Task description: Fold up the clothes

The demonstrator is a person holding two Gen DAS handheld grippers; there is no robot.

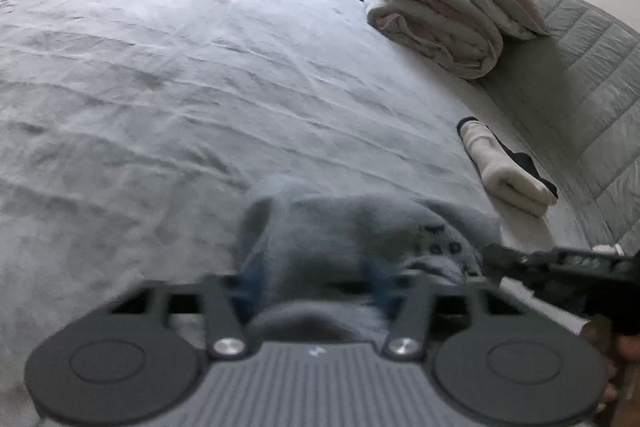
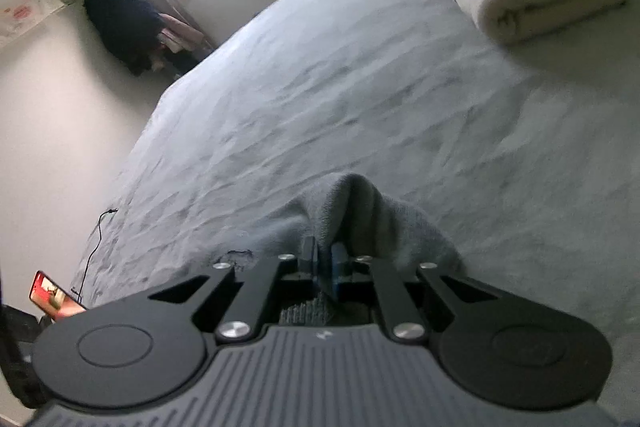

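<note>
The soft grey knit garment [image 2: 360, 223] lies bunched on the wrinkled pale grey bed sheet [image 2: 360, 99] at 6 o'clock in both views. The right tongs [image 2: 325, 263] pinch a fold of it, blue pads nearly together. The left tongs [image 1: 316, 279] clasp a thicker wad. A folded cream towel [image 1: 508, 175] sits at 3 o'clock.

Garment [image 1: 360, 235] lies on the bed [image 1: 160, 87]; folded stack [image 1: 508, 167] beyond, right.
</note>
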